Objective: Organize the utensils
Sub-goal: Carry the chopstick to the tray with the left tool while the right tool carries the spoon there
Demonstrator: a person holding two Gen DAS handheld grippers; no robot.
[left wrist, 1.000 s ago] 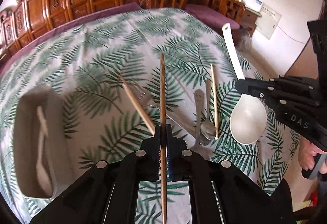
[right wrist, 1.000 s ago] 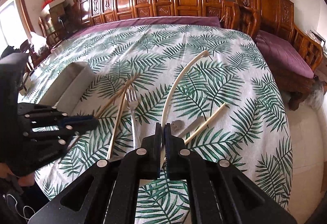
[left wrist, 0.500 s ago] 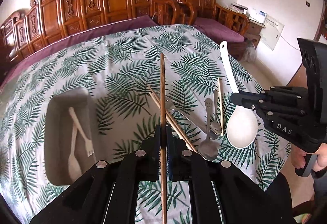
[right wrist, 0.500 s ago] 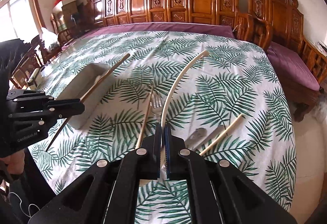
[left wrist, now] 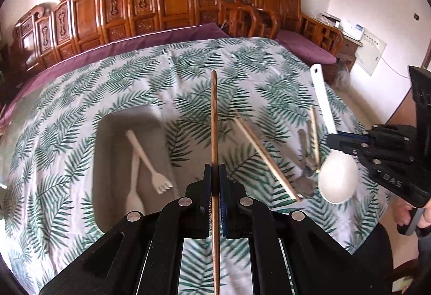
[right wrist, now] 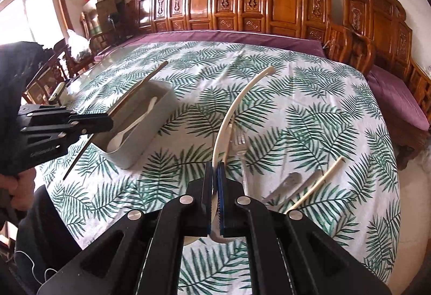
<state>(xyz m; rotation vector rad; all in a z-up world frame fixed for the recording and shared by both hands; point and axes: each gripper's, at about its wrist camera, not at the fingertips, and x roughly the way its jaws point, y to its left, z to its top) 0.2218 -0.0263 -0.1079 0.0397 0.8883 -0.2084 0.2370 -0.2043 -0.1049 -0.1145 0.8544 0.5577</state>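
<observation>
In the last second we have carried both tools, each with its load, across the worktop (left wrist: 188,63) toward the grey tray (left wrist: 107,133), and this tray now lies much closer to the middle of the left view than before. Inside the tray a white fork (left wrist: 149,157) and a white spoon (left wrist: 133,187) already lie crossed. The left tool (left wrist: 215,181) is clamped on a dark wooden chopstick (left wrist: 214,120), which stands up between its pads; in the right view this chopstick now hangs over the near corner of the tray. To the right, a pair of pale chopsticks (left wrist: 265,157), a metal spoon (left wrist: 304,171), a clear fork (right wrist: 241,152) and one single pale chopstick (left wrist: 314,136) are still on the cloth. At the far right, the right tool (right wrist: 214,187) is clamped on the handle of a big white ladle (left wrist: 336,176), lifted free of the cloth. We judge that both pieces are nearly ready to be lowered into the tray, and four kinds of pieces wait after them.
</observation>
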